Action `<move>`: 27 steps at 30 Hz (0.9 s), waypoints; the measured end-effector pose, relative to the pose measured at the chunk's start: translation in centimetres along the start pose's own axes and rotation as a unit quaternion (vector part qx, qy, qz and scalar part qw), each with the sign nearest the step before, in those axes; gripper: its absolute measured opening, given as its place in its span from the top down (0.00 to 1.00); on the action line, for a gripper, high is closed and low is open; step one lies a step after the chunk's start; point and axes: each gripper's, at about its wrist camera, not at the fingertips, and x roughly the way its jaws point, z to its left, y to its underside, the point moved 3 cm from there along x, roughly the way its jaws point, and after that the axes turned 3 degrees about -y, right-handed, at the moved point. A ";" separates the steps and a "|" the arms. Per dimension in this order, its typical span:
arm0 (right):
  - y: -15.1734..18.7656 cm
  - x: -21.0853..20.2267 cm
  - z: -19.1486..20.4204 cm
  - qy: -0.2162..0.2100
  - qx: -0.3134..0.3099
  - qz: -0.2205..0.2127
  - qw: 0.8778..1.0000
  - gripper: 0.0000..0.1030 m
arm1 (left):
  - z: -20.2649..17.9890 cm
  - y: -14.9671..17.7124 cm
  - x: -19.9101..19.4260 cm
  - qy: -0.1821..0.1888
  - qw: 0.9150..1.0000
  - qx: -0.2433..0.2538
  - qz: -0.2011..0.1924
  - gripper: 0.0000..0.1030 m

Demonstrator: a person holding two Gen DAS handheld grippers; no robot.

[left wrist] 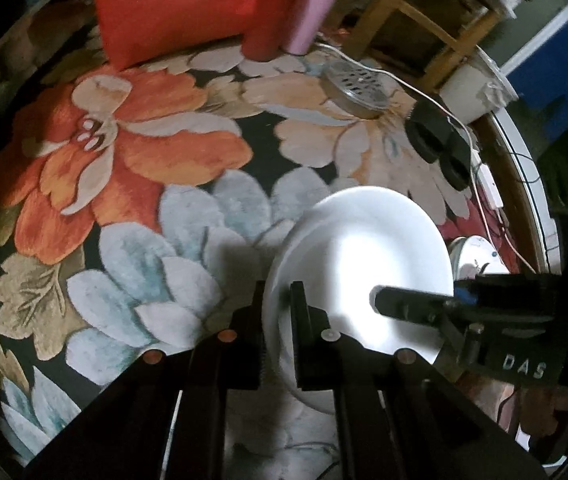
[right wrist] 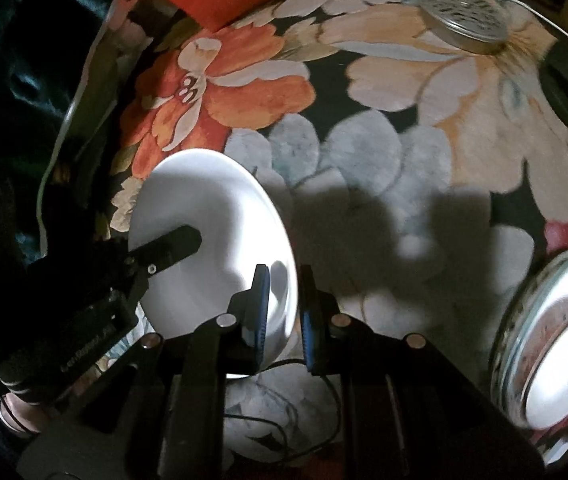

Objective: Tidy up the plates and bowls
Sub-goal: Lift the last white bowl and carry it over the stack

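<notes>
A white plate (left wrist: pixel 364 248) hangs tilted above the floral rug (left wrist: pixel 132 168), gripped at both sides. My left gripper (left wrist: pixel 279 292) is shut on the plate's left rim, one finger on each face. In this view my right gripper (left wrist: pixel 384 302) comes in from the right, with a finger lying across the plate's top face. The right wrist view shows the same plate (right wrist: pixel 212 200) with my right gripper (right wrist: pixel 285 276) shut on its right rim, and the left gripper (right wrist: pixel 188 240) on the far side. A glass bowl (right wrist: pixel 556 340) with a white bottom sits on the rug at the right.
At the rug's far edge stand a red cushion (left wrist: pixel 172 4), a red bottle (left wrist: pixel 276 20) and a pink bottle (left wrist: pixel 316 4). A round perforated metal lid (left wrist: pixel 354 88), black round objects (left wrist: pixel 436 136), white cables (left wrist: pixel 480 168) and a wooden chair frame (left wrist: pixel 424 12) lie to the far right.
</notes>
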 end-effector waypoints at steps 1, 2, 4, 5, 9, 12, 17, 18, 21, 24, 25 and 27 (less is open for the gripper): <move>0.3 -0.4 -0.3 -0.001 0.003 -0.004 1.000 0.86 | -0.7 -0.1 -0.2 0.001 1.000 0.004 -0.001 0.92; 0.5 -0.8 -0.5 -0.001 0.005 -0.007 1.000 0.86 | -1.2 -0.1 -0.4 0.002 1.000 0.007 -0.002 0.92; 0.9 -1.8 -1.3 -0.003 0.013 -0.013 1.000 0.86 | -2.2 -0.1 -0.5 0.005 1.000 0.015 -0.002 0.92; 1.0 -2.3 -1.9 -0.005 0.020 -0.019 1.000 0.86 | -2.8 -0.2 -0.4 0.007 1.000 0.019 -0.001 0.92; 1.4 -3.9 -3.6 -0.009 0.043 -0.035 0.998 0.86 | -5.1 -0.2 -0.2 0.012 0.999 0.035 0.000 0.92; 1.8 -4.9 -4.9 -0.004 0.056 -0.043 0.998 0.86 | -6.8 -0.2 0.1 0.018 0.999 0.045 0.004 0.92; 2.4 -6.3 -6.8 0.002 0.068 -0.052 0.996 0.86 | -9.2 -0.3 0.7 0.028 0.998 0.058 0.006 0.92; 2.6 -6.6 -7.1 0.003 0.071 -0.054 0.996 0.86 | -9.5 -0.3 0.8 0.029 0.998 0.058 0.007 0.92; 3.0 -7.1 -8.0 0.007 0.074 -0.055 0.996 0.86 | -10.6 -0.4 1.1 0.034 0.997 0.063 0.008 0.91; 3.4 -7.6 -8.7 0.011 0.075 -0.056 0.996 0.86 | -11.5 -0.4 1.4 0.039 0.997 0.069 0.009 0.91; 3.5 -7.7 -8.8 0.012 0.076 -0.056 0.995 0.86 | -11.8 -0.4 1.4 0.040 0.997 0.070 0.010 0.91; 3.7 -8.0 -9.5 0.013 0.080 -0.057 0.995 0.86 | -12.5 -0.4 1.7 0.043 0.996 0.074 0.011 0.91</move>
